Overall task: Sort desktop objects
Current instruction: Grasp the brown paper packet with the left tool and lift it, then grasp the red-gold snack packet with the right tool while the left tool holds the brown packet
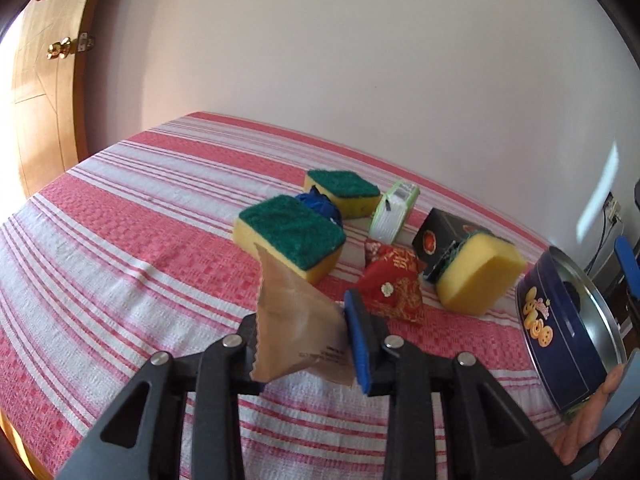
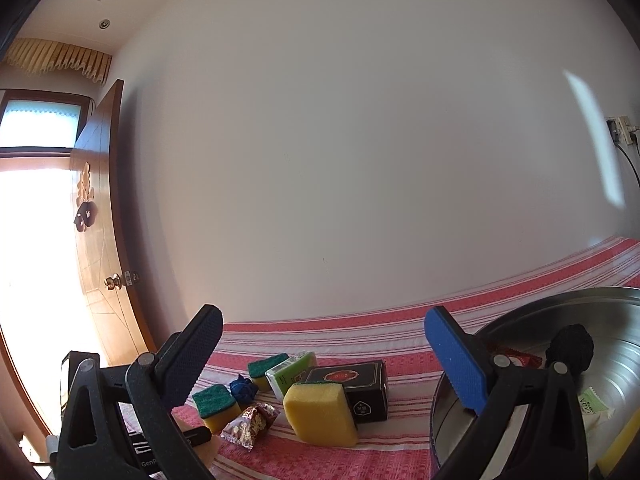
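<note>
My left gripper (image 1: 304, 332) is shut on a brown snack packet (image 1: 298, 328) and holds it above the striped tablecloth (image 1: 120, 240). Beyond it lie a red patterned packet (image 1: 394, 286), three yellow sponges with green pads (image 1: 290, 238) (image 1: 342, 192) (image 1: 478, 274), a blue ball (image 1: 320, 206), a green-white pack (image 1: 394, 216) and a black box (image 1: 444, 240). My right gripper (image 2: 324, 356) is open and empty. Its right finger (image 2: 456, 360) sits beside the rim of a round blue tin (image 2: 532, 320), which a hand holds tilted in the left wrist view (image 1: 560, 344).
The tin holds several small packets (image 2: 596, 404) and a dark ball (image 2: 570, 346). A white wall stands behind the table. A wooden door (image 2: 104, 280) is at the left. A wall socket with cables (image 2: 622, 130) is at the right.
</note>
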